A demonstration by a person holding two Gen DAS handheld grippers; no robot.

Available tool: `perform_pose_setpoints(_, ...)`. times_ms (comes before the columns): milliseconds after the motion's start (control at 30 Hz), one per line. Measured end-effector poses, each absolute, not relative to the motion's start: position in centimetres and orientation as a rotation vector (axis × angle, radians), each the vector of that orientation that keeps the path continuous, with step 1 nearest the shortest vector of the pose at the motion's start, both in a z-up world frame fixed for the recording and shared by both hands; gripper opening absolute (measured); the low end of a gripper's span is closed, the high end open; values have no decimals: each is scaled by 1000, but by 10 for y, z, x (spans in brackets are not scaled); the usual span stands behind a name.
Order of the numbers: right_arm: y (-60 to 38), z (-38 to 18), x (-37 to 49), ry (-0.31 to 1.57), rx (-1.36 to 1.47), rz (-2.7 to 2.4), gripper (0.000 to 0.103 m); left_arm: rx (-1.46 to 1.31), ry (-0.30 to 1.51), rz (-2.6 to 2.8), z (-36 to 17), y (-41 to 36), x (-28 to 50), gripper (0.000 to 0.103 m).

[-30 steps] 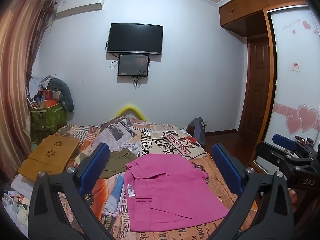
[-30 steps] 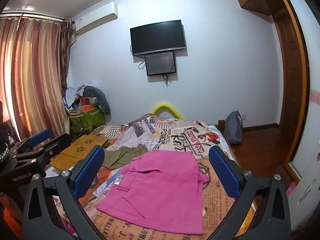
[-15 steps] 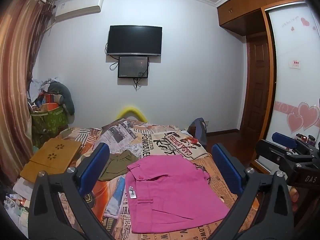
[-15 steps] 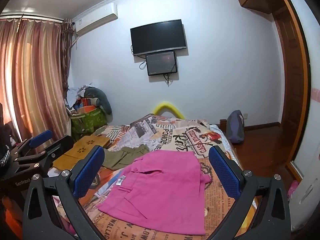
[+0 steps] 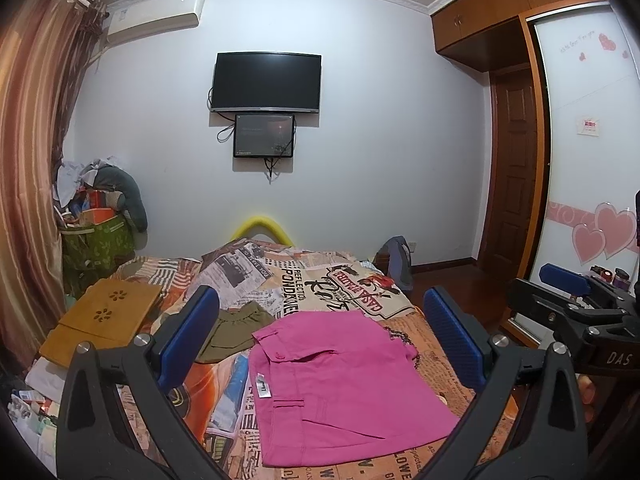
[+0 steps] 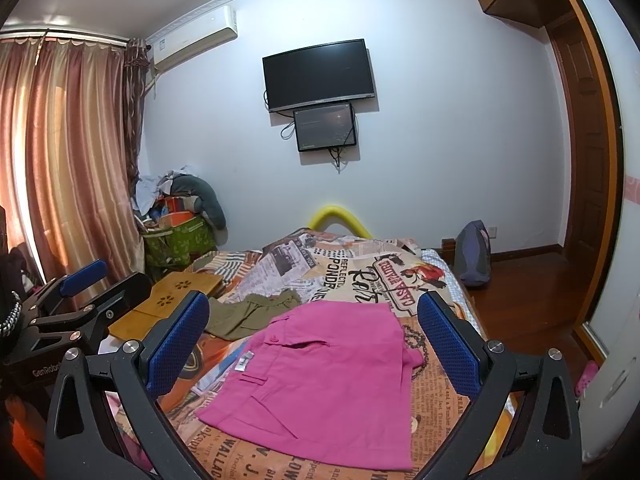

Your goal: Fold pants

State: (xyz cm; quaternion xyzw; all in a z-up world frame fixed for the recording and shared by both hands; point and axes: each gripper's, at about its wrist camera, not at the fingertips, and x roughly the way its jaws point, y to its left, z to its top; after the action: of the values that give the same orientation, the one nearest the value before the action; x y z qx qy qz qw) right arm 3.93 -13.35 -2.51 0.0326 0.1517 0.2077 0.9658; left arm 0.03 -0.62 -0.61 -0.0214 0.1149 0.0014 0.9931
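Both tongs spread apart above bed (image 5: 224, 420), left tongs (image 5: 320, 338), right tongs (image 6: 314, 338), folded pink pants (image 5: 344, 384) flat, waistband leftward

One pair of pink pants (image 5: 344, 384) (image 6: 324, 380) lies folded on the bed, framed between the jaws; one olive garment (image 5: 234, 330) (image 6: 252, 314) sits beyond the left jaw; one wooden lap tray (image 5: 100, 322) (image 6: 168, 308) farther left; two wall screens (image 5: 266, 82) (image 6: 320, 74) ahead; one air conditioner (image 5: 156, 12) (image 6: 196, 38); one backpack (image 5: 396, 260) (image 6: 474, 252) beyond the right jaw.
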Motion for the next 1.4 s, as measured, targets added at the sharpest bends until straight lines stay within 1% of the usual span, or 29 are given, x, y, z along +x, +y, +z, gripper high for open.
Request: perform_pose_setpoints(1400, -132, -25, 39, 309, 70, 423, 103, -39, 229, 1, 0, -6, -2, 103)
